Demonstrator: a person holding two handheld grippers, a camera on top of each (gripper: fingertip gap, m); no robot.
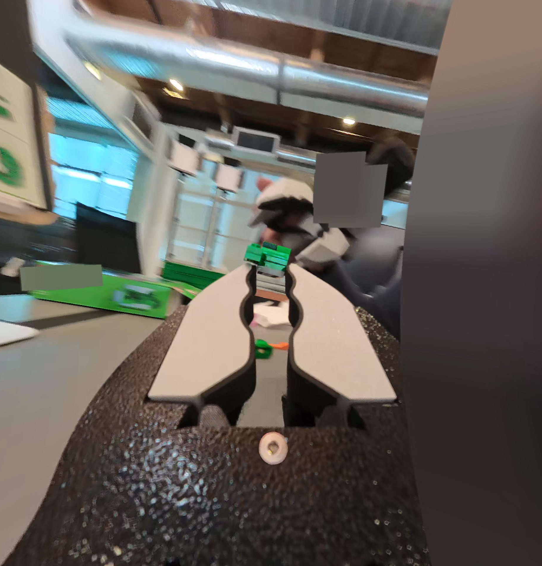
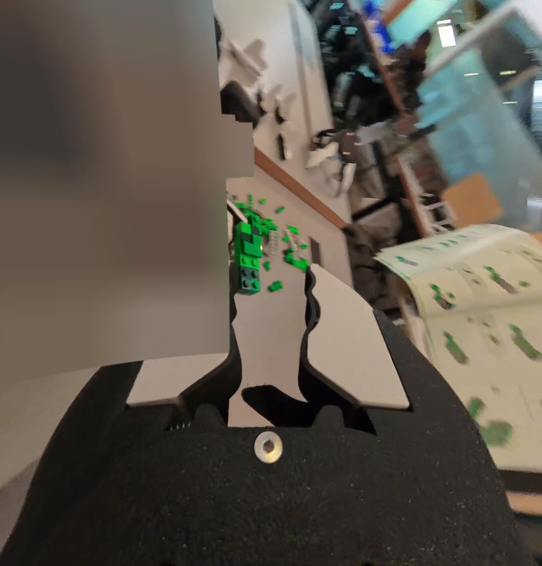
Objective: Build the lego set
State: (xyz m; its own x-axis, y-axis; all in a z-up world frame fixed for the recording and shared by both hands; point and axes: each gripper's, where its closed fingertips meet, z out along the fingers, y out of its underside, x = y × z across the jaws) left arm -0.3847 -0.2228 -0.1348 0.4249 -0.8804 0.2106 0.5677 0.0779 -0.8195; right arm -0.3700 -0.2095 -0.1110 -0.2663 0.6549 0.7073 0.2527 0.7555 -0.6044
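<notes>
My left gripper (image 1: 269, 270) is shut on a small green lego build (image 1: 269, 255) with a grey underside and holds it up above the grey table (image 1: 64, 352). My right gripper shows farther off behind the build in the left wrist view (image 1: 289, 222). In the right wrist view my right gripper (image 2: 271, 278) is open and empty, and a blurred patch hides most of its left finger. The green and dark green build (image 2: 248, 260) stands just past that left fingertip. What holds it there is hidden.
Several loose green bricks (image 2: 272, 229) lie scattered on the table beyond the build. An open instruction booklet (image 2: 478, 321) stands at the right. A green box (image 1: 110, 297) lies at the far left. A green brick (image 1: 263, 349) and an orange piece (image 1: 278, 345) lie under my left gripper.
</notes>
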